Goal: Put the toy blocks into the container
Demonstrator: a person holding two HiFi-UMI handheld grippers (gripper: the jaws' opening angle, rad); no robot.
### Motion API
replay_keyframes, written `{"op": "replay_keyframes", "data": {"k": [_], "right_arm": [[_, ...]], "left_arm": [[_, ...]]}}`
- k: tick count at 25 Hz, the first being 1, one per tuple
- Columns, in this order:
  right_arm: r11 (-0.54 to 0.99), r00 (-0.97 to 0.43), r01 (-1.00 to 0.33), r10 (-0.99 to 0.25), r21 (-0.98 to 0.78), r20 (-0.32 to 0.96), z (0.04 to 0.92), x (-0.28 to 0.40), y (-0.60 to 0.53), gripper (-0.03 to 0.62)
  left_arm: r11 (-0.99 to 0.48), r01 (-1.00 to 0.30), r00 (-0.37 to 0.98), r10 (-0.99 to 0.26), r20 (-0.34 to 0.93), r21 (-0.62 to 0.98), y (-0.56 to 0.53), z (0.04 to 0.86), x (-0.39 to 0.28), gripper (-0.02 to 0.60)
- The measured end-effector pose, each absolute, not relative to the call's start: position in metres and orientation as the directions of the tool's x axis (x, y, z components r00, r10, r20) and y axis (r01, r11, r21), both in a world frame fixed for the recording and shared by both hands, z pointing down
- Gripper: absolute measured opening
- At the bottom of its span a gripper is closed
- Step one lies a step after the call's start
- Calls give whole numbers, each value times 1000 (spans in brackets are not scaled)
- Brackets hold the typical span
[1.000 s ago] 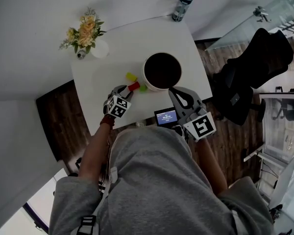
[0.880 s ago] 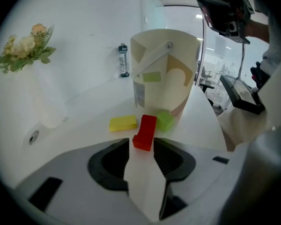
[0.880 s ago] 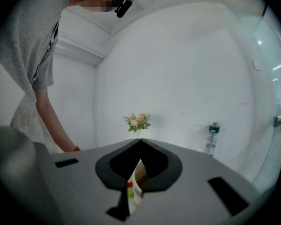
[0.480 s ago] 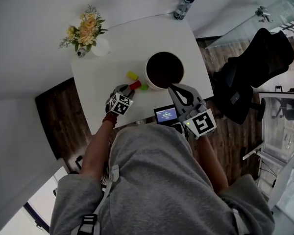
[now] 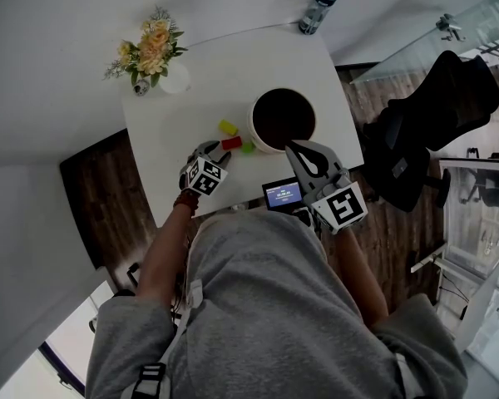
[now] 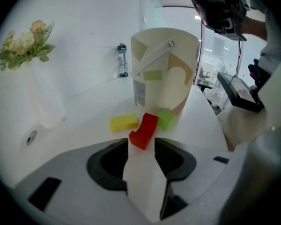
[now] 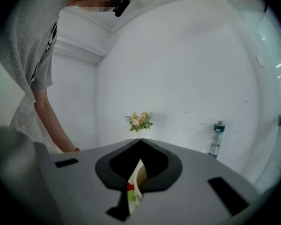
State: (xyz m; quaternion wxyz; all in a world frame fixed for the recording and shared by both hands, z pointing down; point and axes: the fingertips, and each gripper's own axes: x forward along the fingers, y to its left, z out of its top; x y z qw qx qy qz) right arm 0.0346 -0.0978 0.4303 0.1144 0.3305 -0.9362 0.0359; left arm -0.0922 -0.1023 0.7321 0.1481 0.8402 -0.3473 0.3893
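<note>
Standing on the far right part of the white table point(image 5: 175, 131), the one container point(image 6: 166, 74) is a pale bucket with a thin handle. Its inside looks only dark from the head view, so what it holds I cannot tell.

Three toy blocks lie outside it, on the table just left of its base: one yellow block point(image 6: 123, 122), one red block point(image 6: 144, 130) and one green block point(image 6: 165, 119). The green one sits against the container's foot and the red one is beside it.

The red block has its long axis running from near to far, from the left gripper point(image 6: 141, 146) toward the container. The yellow block lies across, left to right.

The left gripper's jaws have just been opening. They are apart, with the near end of the red block at their tips, not squeezed.

The right gripper point(image 7: 140, 140) stays near the container's right side — its fingertips are together, on nothing.

One bunch of flowers point(image 5: 150, 48) and one bottle point(image 5: 318, 8) stand at the far edge.
</note>
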Motion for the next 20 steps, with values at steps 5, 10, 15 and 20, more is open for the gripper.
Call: {"op": "replay_keyframes", "data": {"k": [5, 10, 15, 20], "right_arm": [[774, -753, -633, -617, 9, 229, 430, 36, -94, 3], [767, -743, -641, -623, 9, 245, 433, 41, -86, 3], [757, -732, -653, -629, -5, 261, 439, 51, -82, 3], [759, -733, -651, -626, -8, 268, 442, 51, -76, 3]], "left_arm": [[-709, -704, 463, -482, 744, -21, -109, 729, -91, 179], [-711, -703, 456, -473, 754, -21, -110, 734, -91, 179], [-718, -695, 444, -476, 760, -44, -107, 735, -85, 146], [-725, -686, 450, -484, 751, -56, -101, 731, -82, 144]]}}
